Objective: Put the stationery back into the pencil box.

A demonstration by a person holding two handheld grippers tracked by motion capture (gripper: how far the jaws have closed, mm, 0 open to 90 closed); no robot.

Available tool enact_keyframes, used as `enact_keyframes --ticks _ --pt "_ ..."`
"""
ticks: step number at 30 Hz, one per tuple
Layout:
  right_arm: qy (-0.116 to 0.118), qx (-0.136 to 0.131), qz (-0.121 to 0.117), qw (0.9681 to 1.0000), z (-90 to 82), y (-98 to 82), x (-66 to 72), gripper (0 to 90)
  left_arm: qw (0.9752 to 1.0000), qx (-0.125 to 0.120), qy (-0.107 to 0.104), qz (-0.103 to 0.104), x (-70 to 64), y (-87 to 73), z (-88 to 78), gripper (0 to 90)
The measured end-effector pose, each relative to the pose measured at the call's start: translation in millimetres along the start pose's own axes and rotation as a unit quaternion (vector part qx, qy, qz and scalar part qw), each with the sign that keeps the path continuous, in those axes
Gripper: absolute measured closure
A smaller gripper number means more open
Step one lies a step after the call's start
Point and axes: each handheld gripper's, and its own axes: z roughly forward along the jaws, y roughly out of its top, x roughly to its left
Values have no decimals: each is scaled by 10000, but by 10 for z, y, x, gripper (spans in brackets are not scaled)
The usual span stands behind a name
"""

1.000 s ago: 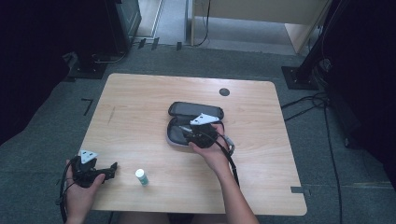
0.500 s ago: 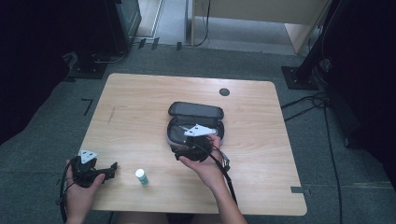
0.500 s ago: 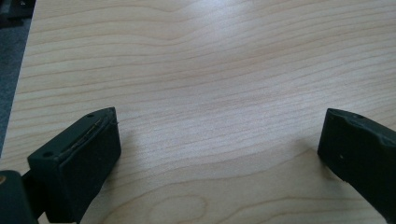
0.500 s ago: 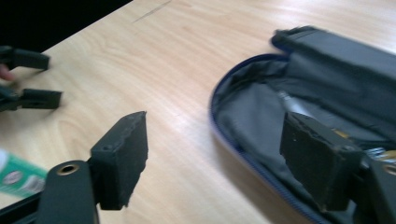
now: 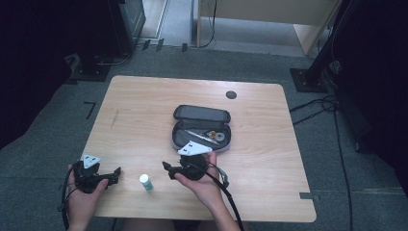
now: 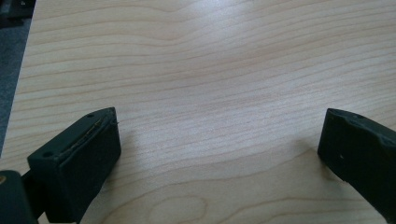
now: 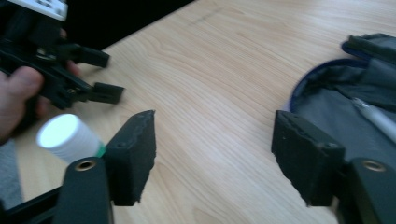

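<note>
An open dark zip case lies mid-table with a pen and small items inside. A small white bottle with a green label stands near the front edge. My right gripper sits just in front of the case and points left toward the bottle, which stands beyond its left jaw. Its jaws have just been closing a little; they are open with only bare table between them. My left gripper rests at the front left, open over bare wood, left of the bottle.
The wooden table has a round dark grommet at its back. Dark equipment stands and cables ring the table on the grey floor. The case's edge lies close beyond my right jaw.
My right gripper has drawn back from over the case toward the front edge and left, and now faces the bottle. The left gripper has stayed put.
</note>
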Motion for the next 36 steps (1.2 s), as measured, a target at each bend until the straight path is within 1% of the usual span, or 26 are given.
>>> enact_keyframes --ticks 1,4,6,8,9,14,19,21,23,27,29,31,33,34,35,36 --pt "74 -74 17 9999 0 -12 15 361 10000 -2 1 -2 0 0 0 0" --pt "295 -231 41 9993 -8 -38 70 410 10000 -1 1 -2 0 0 0 0" --pt "495 -282 40 9984 -11 -49 119 429 10000 -6 3 -3 -1 -1 1 0" --pt "653 -271 -71 9975 -10 -60 178 448 10000 -2 1 -2 0 0 0 0" --pt "707 -266 -120 9971 -7 -66 205 456 10000 0 2 -1 0 0 0 0" --pt "949 -271 -122 9950 30 -102 306 488 10000 -4 3 -2 -1 0 0 0" --pt "1079 -258 -241 9935 41 -115 395 492 10000 -3 3 -1 0 0 0 0" --pt "1087 -247 -340 9932 47 -117 436 492 10000 4 1 2 0 0 -1 0" --pt "1093 -228 -364 9931 59 -122 467 492 10000 0 4 2 0 0 0 0" --pt "1095 -170 -440 9929 131 -154 525 495 10000 -1 4 2 0 -1 0 0" --pt "1113 -167 -522 9923 173 -176 565 492 10000 2 1 2 0 0 0 0" --pt "1030 -131 -591 9928 220 -198 611 474 10000 2 1 2 0 0 0 0" --pt "877 -113 -745 9933 263 -212 657 462 10000 -4 3 0 0 -1 0 0" --pt "761 -93 -824 9936 278 -216 684 463 10000 -1 0 -1 0 -1 0 0" --pt "689 -72 -910 9934 298 -218 704 487 10000 -3 2 -1 -1 -1 0 0" --pt "578 -56 -983 9935 309 -219 719 534 10000 -2 4 0 0 -1 0 0"
